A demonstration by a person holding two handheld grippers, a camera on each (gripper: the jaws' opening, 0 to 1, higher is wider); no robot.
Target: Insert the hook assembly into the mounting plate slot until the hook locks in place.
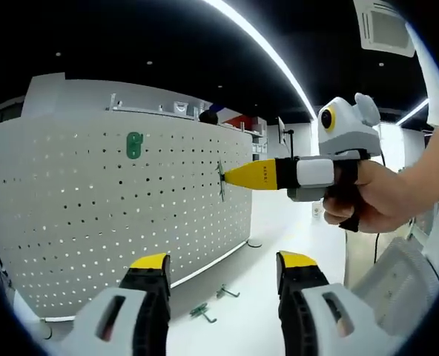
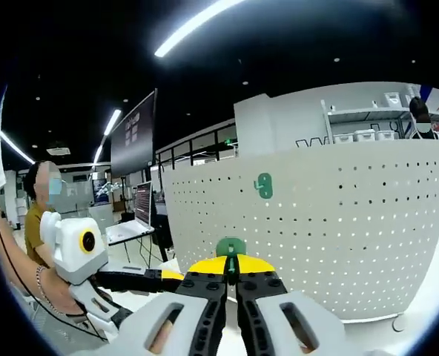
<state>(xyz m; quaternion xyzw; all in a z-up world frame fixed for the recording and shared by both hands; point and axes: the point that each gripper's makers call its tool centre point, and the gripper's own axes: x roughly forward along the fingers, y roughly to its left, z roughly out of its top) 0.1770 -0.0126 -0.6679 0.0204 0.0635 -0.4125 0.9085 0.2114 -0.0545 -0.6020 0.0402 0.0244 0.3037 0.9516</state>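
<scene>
A white perforated mounting board (image 1: pixel 116 215) stands upright on the table, with one green hook piece (image 1: pixel 134 144) fixed on it high up. My right gripper (image 1: pixel 230 176) comes in from the right, shut on a green hook assembly (image 1: pixel 221 180) that it holds against the board's right part. In the right gripper view the yellow-tipped jaws (image 2: pixel 230 268) are pinched on the green hook assembly (image 2: pixel 230 247) in front of the board (image 2: pixel 331 222), below the mounted green piece (image 2: pixel 263 185). My left gripper (image 1: pixel 223 263) stands open below, with nothing in it, and appears at the left (image 2: pixel 167 277).
Two loose hooks (image 1: pixel 202 313) (image 1: pixel 228 291) lie on the white table near the board's foot. A person's hand (image 1: pixel 383 200) holds the right gripper. A laptop (image 2: pixel 142 204) and desks stand behind at the left, and shelves (image 2: pixel 368 122) rise behind the board.
</scene>
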